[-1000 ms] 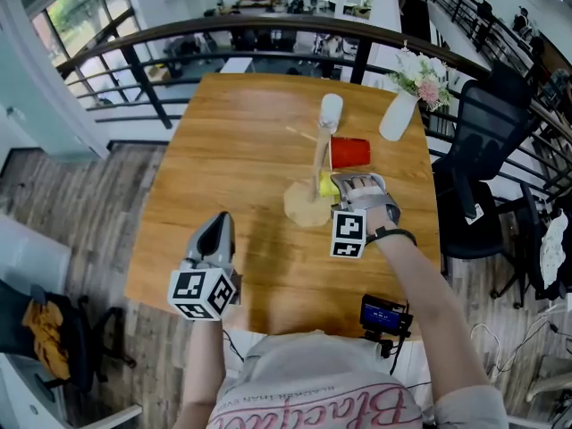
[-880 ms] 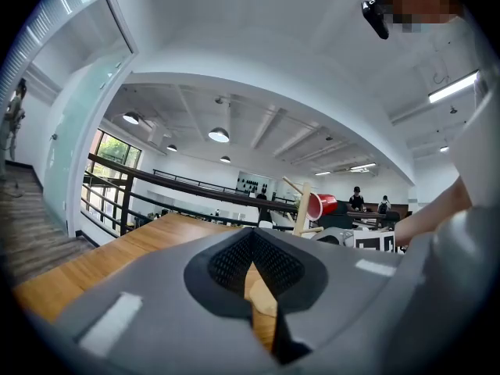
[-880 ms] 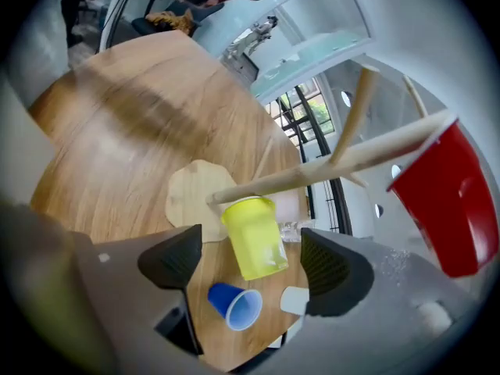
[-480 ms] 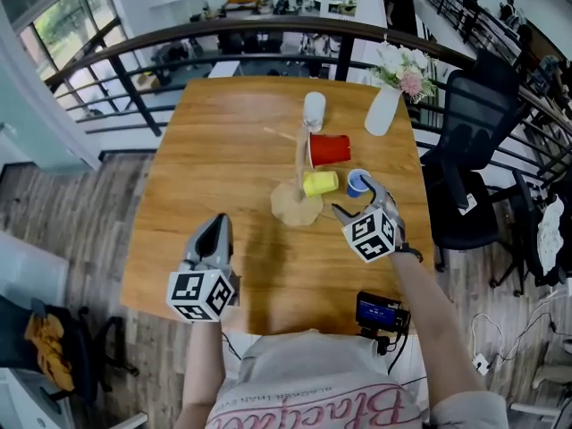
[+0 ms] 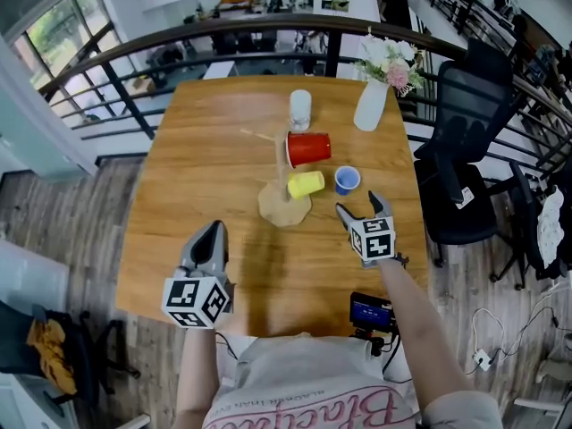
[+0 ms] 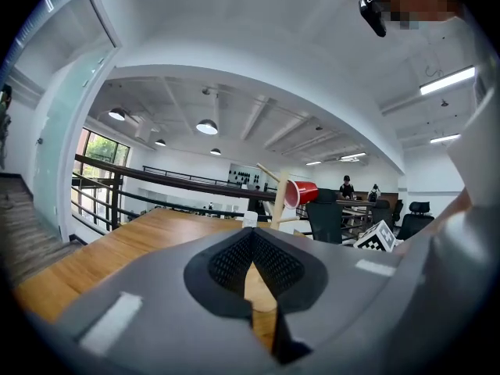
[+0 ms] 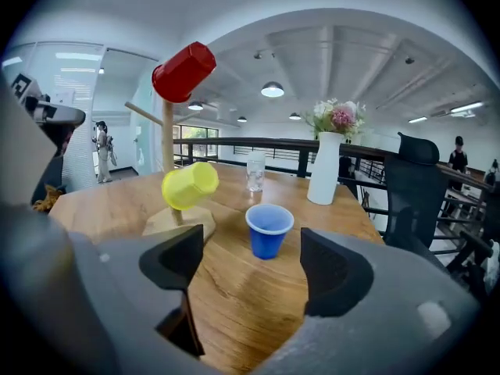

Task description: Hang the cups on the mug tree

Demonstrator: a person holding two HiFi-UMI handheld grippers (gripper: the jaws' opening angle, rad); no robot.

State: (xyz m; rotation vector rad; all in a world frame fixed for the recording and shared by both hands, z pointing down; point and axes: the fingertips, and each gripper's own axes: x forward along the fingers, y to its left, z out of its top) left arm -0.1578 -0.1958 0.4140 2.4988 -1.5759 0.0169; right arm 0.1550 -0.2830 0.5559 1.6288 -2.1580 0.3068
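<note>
- A wooden tabletop (image 5: 206, 168) stands beside a dark railing (image 5: 223, 34) above an open office floor. A white vase of flowers (image 5: 371, 104) and a clear glass (image 5: 300, 110) stand at its far side.
- A second ago the right tool (image 5: 357, 208) was rolled over against the mug tree (image 5: 278, 172), at the yellow cup (image 5: 307, 183). Now it is drawn back toward the person and upright, and the cup hangs on a low peg.
- Its jaws have just been opening and stand spread wide, with nothing between them.
- The left tool (image 5: 212, 231) sits much as before over the near left of the tabletop, jaws pressed together and empty.
- The red cup (image 5: 308, 147) hangs on a higher peg, mouth toward the post.
- The blue cup (image 5: 347, 180) stands upright on the tabletop to the right of the tree's base. It is just ahead of the right tool's jaws and apart from them.
- In the left gripper view the tool's own body hides the yellow cup, the blue cup and the tree's base. The pegs inside the hung cups cannot be seen.
</note>
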